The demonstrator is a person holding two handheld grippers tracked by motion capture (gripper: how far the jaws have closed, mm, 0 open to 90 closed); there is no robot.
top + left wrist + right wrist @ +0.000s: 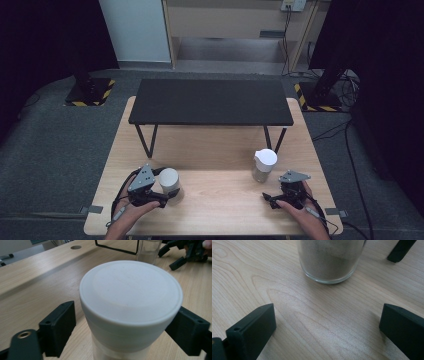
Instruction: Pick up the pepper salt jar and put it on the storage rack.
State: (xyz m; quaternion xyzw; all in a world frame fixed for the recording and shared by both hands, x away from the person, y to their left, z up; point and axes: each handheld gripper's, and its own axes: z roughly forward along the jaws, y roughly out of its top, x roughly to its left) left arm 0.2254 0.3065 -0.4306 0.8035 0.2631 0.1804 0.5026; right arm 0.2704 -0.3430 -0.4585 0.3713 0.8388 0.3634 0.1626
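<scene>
A jar with a white lid (169, 181) (130, 295) stands on the wooden table (225, 210) at the front left. My left gripper (162, 190) (126, 320) has one black jaw on each side of it, just below the lid; a strip of table still shows between the left jaw and the jar wall. At the front right stands a glass jar with a white lid (264, 162), holding a brownish powder (329, 260). My right gripper (272, 194) (329, 317) is open a short way in front of it, its jaws wide and nothing between them.
A low black shelf on thin metal legs (210, 102) spans the back half of the table. In the left gripper view the other jar (148, 251) and the right gripper (185, 252) show farther off. Dark floor with stand bases surrounds the table.
</scene>
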